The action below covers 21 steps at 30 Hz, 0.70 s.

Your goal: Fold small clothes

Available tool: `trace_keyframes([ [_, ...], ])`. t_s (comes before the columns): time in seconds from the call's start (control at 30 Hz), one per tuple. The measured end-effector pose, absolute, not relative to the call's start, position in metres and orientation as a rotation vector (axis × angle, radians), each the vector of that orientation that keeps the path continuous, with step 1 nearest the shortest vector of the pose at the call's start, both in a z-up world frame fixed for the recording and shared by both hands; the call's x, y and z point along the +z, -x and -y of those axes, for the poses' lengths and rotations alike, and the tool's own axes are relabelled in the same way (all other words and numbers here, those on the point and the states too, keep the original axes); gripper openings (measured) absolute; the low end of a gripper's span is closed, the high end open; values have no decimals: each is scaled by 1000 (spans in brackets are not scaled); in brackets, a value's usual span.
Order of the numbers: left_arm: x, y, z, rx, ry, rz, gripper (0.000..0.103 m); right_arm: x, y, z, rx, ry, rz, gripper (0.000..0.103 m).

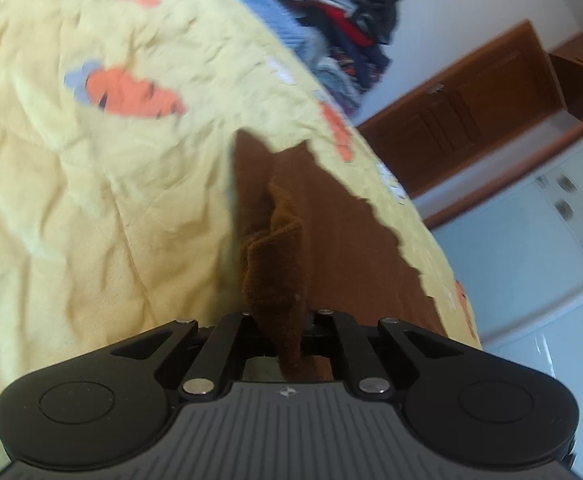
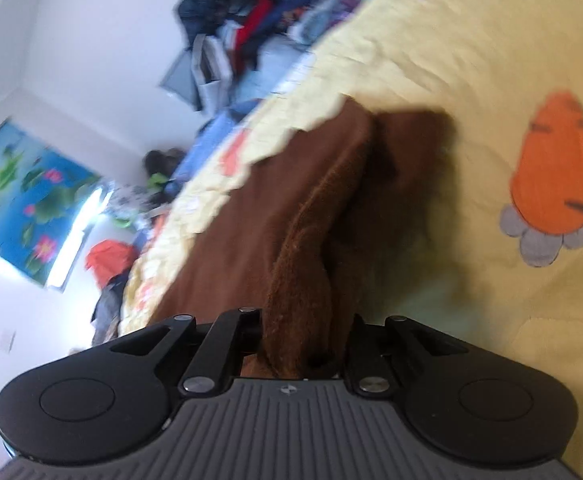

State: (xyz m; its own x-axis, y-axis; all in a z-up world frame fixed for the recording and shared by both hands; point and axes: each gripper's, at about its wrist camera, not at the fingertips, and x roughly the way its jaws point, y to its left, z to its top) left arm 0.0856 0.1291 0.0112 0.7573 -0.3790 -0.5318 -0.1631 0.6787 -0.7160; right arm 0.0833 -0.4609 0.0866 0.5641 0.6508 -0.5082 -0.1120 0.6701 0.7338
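Observation:
A small brown fleecy garment lies on a yellow bedspread printed with orange carrots. In the left wrist view my left gripper is shut on a bunched fold of the brown cloth, which stands up in a ridge between the jaws. In the right wrist view the same brown garment spreads away over the bedspread. My right gripper is shut on a thick roll of its edge. The fingertips of both grippers are hidden by the pinched cloth.
A heap of mixed clothes is piled at the far side of the bed. Beyond the bed's edge are a wooden cabinet and pale floor tiles. A blue flower poster hangs on the white wall.

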Motion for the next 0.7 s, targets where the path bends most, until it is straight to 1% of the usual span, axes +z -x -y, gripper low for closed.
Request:
trace_keyframes([
  [0.13, 29, -27, -136, -229, 777, -712, 5, 112, -36, 472, 580, -611, -864, 17],
  [0.27, 13, 43, -135, -258, 660, -774, 6, 107, 32, 487, 615, -578, -927, 17],
  [0.33, 5, 66, -135, -249, 574, -803, 10, 96, 59, 492, 607, -574, -979, 25],
  [0.37, 4, 73, -139, -252, 541, -812, 11, 93, 69, 493, 582, -555, -1014, 44],
  [0.4, 7, 76, -143, -244, 508, -814, 13, 92, 74, 496, 554, -536, -1035, 58],
  [0.43, 15, 76, -149, -230, 491, -808, 23, 98, 76, 503, 557, -545, -1009, 62],
  [0.47, 25, 74, -157, -200, 487, -780, 40, 107, 74, 511, 543, -556, -972, 70],
  [0.5, 39, 71, -165, -158, 480, -719, 52, 119, 69, 520, 515, -563, -913, 75],
  [0.53, 54, 66, -171, -117, 468, -635, 81, 131, 60, 526, 492, -562, -850, 76],
  [0.57, 67, 61, -173, -84, 454, -550, 97, 141, 48, 529, 478, -554, -801, 76],
  [0.6, 78, 49, -171, -64, 436, -490, 97, 149, 32, 528, 473, -532, -775, 77],
  [0.63, 85, 32, -165, -75, 408, -472, 97, 153, 13, 524, 471, -499, -763, 77],
  [0.7, 88, -12, -145, -97, 365, -489, 96, 150, -31, 510, 447, -437, -785, 76],
])
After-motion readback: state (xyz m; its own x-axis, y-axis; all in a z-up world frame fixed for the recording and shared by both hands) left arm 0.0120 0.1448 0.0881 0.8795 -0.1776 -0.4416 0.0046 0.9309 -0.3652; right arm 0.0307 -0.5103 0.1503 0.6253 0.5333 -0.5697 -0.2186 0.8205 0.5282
